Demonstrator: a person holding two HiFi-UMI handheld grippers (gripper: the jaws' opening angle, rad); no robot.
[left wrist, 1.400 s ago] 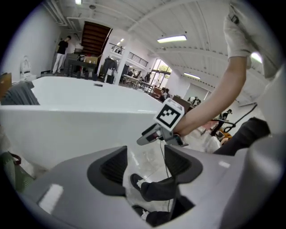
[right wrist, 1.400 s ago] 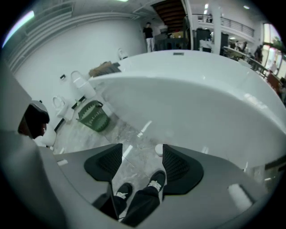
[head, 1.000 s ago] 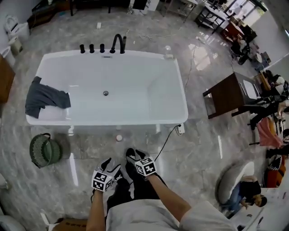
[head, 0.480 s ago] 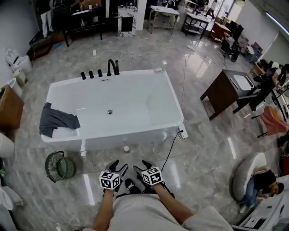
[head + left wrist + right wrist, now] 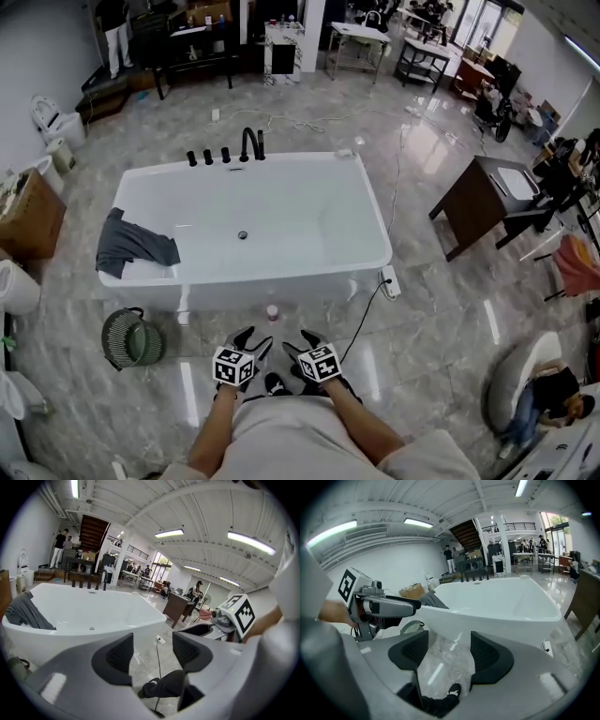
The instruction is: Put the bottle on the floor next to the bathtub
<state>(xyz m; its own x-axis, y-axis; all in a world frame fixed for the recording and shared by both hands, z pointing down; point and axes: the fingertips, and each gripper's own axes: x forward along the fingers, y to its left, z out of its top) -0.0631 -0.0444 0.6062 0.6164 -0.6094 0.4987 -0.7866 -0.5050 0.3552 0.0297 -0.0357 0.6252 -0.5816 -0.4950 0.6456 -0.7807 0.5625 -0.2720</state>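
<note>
Bottle [image 5: 273, 312] stands on floor [image 5: 422, 328] just beside bathtub [image 5: 281, 281] near edge. Left gripper [image 5: 253, 339] and right gripper [image 5: 300, 340], lower centre: fingers apart, empty.

I see bathtub [image 5: 309, 202] white | taps [image 5: 249, 144] on its far rim black | cloth [image 5: 131, 246] over its left rim dark grey | basket [image 5: 131, 337] off its front-left corner green | floor [image 5: 431, 309] around it grey marbled | bottle [image 5: 273, 312] before it pale

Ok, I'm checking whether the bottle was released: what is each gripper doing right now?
Left gripper: open, nothing between its jaws.
Right gripper: open, nothing between its jaws.
</note>
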